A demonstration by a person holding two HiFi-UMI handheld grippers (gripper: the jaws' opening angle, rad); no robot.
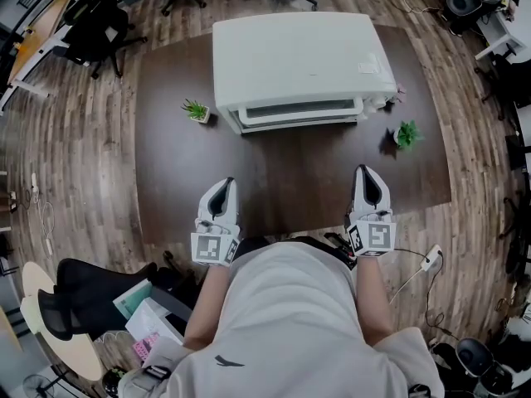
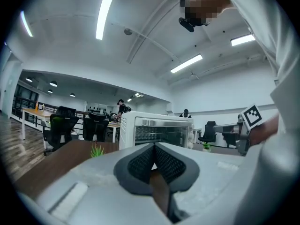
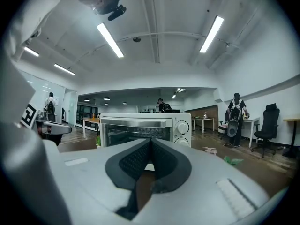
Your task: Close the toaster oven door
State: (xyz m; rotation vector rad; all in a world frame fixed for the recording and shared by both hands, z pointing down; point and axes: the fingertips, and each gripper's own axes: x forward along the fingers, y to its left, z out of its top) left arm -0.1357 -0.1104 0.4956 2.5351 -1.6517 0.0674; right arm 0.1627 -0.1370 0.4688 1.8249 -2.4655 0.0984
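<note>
A white toaster oven [image 1: 299, 65] stands at the far middle of the dark table [image 1: 182, 181]. Its glass door [image 1: 300, 111] sits upright against the front, with the handle along the top. Both grippers hover near the table's front edge, well short of the oven and touching nothing. My left gripper [image 1: 222, 187] is shut and holds nothing. My right gripper [image 1: 366, 175] is shut too, also with nothing in it. The left gripper view shows the oven [image 2: 154, 130] beyond the closed jaw tips [image 2: 153, 146]. In the right gripper view the oven [image 3: 145, 128] and its knobs [image 3: 183, 125] face my gripper [image 3: 150, 142].
A small potted plant [image 1: 197, 110] stands left of the oven and another [image 1: 406, 133] to its right. Office chairs [image 1: 99, 23] and desks ring the table on the wooden floor. A person's torso [image 1: 290, 322] fills the bottom of the head view.
</note>
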